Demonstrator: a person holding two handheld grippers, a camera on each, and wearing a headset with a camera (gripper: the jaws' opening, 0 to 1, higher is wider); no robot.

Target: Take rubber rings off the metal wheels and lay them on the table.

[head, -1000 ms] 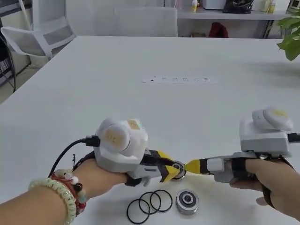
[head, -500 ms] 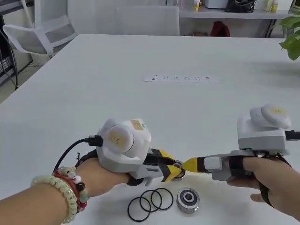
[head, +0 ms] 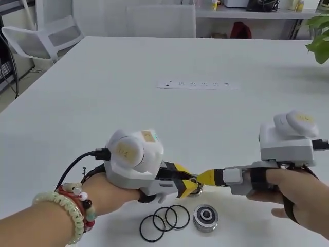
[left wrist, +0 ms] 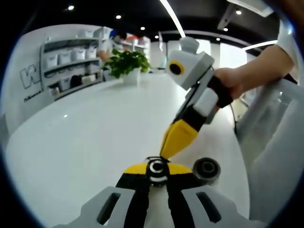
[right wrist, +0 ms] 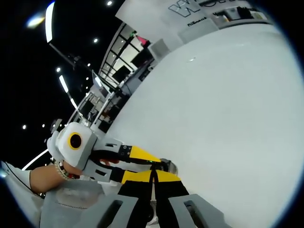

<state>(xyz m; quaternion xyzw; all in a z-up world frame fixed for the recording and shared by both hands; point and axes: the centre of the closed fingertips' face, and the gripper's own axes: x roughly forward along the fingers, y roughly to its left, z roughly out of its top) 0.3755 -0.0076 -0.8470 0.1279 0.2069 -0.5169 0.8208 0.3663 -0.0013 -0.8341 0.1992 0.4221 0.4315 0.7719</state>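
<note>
My left gripper (head: 190, 186) is shut on a small metal wheel (head: 196, 181), held just above the white table (head: 154, 118). In the left gripper view the wheel (left wrist: 156, 166) sits between the yellow jaw tips of the left gripper (left wrist: 156, 174). My right gripper (head: 202, 178) comes in from the right with its jaws together, its tip (left wrist: 166, 150) against the wheel's rim. Whether it pinches a ring cannot be told. The right gripper view has the right gripper (right wrist: 153, 173) beside the wheel (right wrist: 170, 166). Three black rubber rings (head: 164, 221) lie on the table.
A second metal wheel (head: 205, 217) lies flat to the right of the rings, also visible as the wheel (left wrist: 206, 168). A white power strip (head: 198, 86) sits mid-table. A chair (head: 46, 36) stands at the far left and a plant (head: 320, 38) at the far right.
The right gripper has edged slightly left, closing on the held wheel. The left gripper, the rings and the second wheel have kept their places.
</note>
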